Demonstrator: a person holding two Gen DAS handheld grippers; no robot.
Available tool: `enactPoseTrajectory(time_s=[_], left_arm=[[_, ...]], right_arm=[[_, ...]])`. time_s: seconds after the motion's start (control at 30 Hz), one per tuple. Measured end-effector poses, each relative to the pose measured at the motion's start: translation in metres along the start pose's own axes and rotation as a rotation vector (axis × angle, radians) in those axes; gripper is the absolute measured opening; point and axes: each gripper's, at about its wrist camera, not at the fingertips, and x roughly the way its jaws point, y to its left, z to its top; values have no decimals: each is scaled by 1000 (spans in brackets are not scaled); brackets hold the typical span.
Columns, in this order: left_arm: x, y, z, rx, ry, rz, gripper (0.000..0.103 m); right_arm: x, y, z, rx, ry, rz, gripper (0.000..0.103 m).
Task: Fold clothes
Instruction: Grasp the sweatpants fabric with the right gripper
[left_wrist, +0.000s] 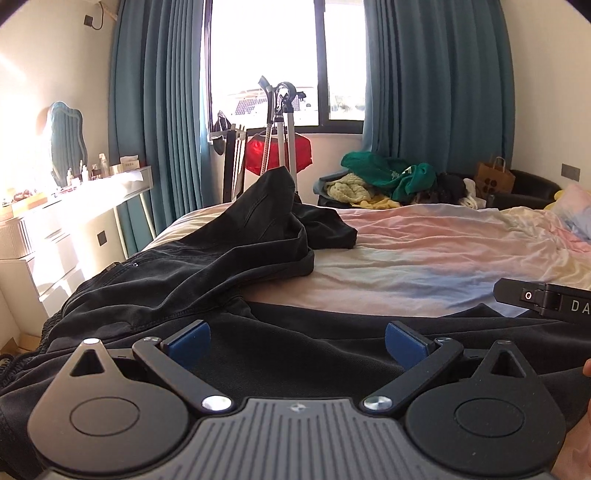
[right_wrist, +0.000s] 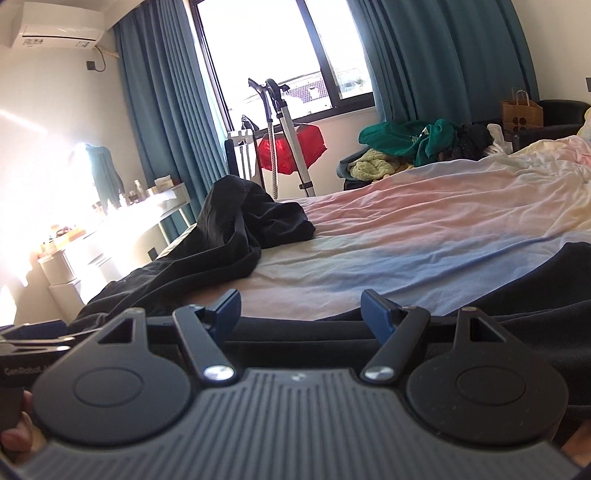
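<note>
Black trousers (left_wrist: 192, 273) lie across the pastel bed sheet (left_wrist: 424, 254), one leg bunched up toward the far side, the waist part near me. My left gripper (left_wrist: 297, 345) hovers low over the near black fabric, wide open, blue pads (left_wrist: 190, 341) apart with nothing between them. In the right wrist view my right gripper (right_wrist: 301, 314) is also open, just above the near edge of the black trousers (right_wrist: 236, 236). The right gripper's body (left_wrist: 543, 299) shows at the left view's right edge. A person's fingers (right_wrist: 16, 432) hold the handles.
A dressing table (left_wrist: 92, 199) with bottles and a mirror stands left of the bed. A garment steamer stand (left_wrist: 284, 125) and red bag are by the window. A pile of green and yellow clothes (left_wrist: 388, 181) and a paper bag (left_wrist: 495, 177) sit beyond the bed.
</note>
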Motion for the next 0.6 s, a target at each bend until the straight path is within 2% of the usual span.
enactPoseTrajectory(time_s=[0.17, 0.27, 0.37, 0.5, 0.6], left_arm=[[15, 3, -4, 7, -6, 1, 102], [29, 6, 9, 20, 13, -17, 102], [41, 17, 21, -34, 22, -28, 102], [52, 30, 16, -120, 25, -23, 102], [59, 34, 3, -155, 32, -28, 102]], right_arm=[[5, -1, -5, 19, 33, 12, 74], [17, -10, -3, 62, 71, 3, 74], [41, -19, 11, 115, 121, 19, 74], [103, -20, 38, 142, 159, 6, 70], [181, -16, 57, 212, 213, -7, 70]])
